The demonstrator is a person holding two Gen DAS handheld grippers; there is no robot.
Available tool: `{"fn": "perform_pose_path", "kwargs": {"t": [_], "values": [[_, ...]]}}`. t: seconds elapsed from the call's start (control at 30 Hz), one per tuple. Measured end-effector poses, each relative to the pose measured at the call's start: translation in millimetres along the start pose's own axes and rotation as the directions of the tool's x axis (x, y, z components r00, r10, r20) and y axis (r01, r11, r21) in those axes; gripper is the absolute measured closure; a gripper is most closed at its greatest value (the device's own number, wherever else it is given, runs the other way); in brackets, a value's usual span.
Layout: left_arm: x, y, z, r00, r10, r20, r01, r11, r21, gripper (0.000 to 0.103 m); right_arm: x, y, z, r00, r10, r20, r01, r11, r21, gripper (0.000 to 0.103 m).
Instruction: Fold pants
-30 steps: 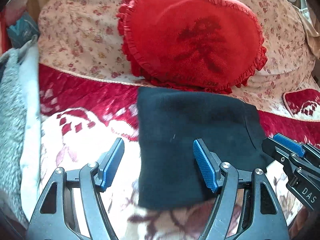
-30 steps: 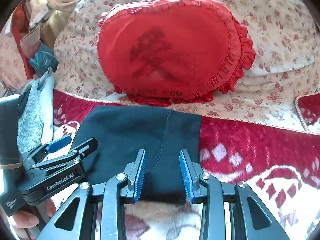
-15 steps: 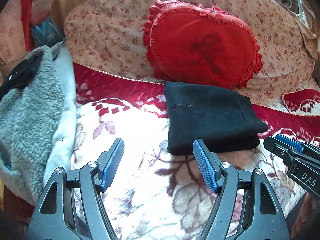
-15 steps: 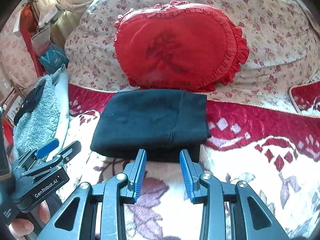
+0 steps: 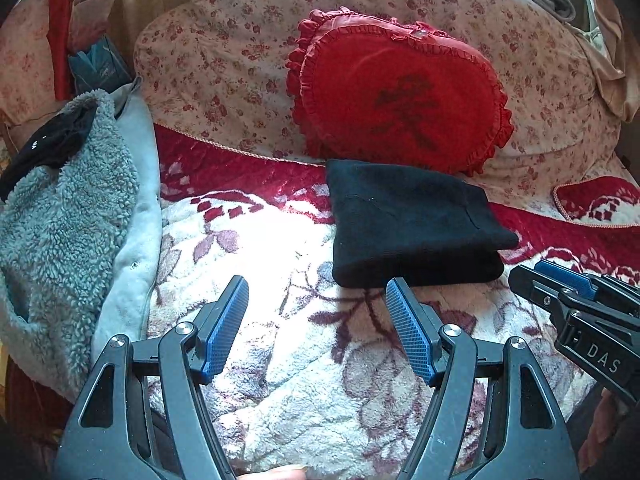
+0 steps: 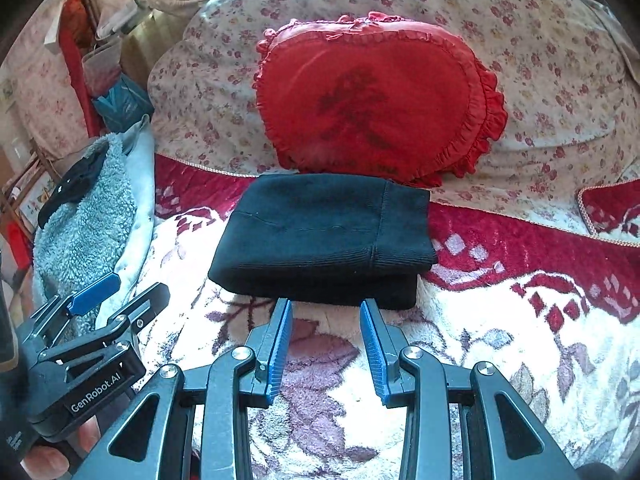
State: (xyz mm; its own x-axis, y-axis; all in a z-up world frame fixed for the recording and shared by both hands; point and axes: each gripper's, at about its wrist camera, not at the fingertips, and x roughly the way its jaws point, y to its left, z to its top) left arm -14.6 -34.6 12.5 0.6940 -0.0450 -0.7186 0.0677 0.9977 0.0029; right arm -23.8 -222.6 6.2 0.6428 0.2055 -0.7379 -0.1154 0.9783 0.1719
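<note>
Pants [image 6: 324,240] are sitting as a neat black folded stack on the floral blanket [image 6: 500,340] just before the red heart cushion [image 6: 376,96] — folding looking finished — while left gripper [image 5: 316,320] and right gripper [image 6: 326,332] are hovering open-fingered, empty, just short of it.

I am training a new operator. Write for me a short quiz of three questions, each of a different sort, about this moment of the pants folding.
1. True or false: the left gripper is shut on the pants.
2. Multiple choice: what lies right behind the pants? A) a red heart pillow B) a grey fleece C) a blue box
3. Fill in: the pants lie folded on the ____, and neither gripper touches them.

Key
1. False: its jaws stand wide open, short of the pants.
2. A
3. blanket. The right gripper is also open, just before the near edge.
</note>
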Motion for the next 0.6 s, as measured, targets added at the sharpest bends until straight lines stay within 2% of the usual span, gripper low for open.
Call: {"fn": "perform_pose_path", "kwargs": {"t": [0.6], "values": [[7.2,-4.5,-2.9,1.0,-0.006,-0.022,0.006,1.0,0.006,0.032,8.2,1.0,-2.5,1.0,-0.006,-0.03,0.006,1.0,0.0,0.069]]}}
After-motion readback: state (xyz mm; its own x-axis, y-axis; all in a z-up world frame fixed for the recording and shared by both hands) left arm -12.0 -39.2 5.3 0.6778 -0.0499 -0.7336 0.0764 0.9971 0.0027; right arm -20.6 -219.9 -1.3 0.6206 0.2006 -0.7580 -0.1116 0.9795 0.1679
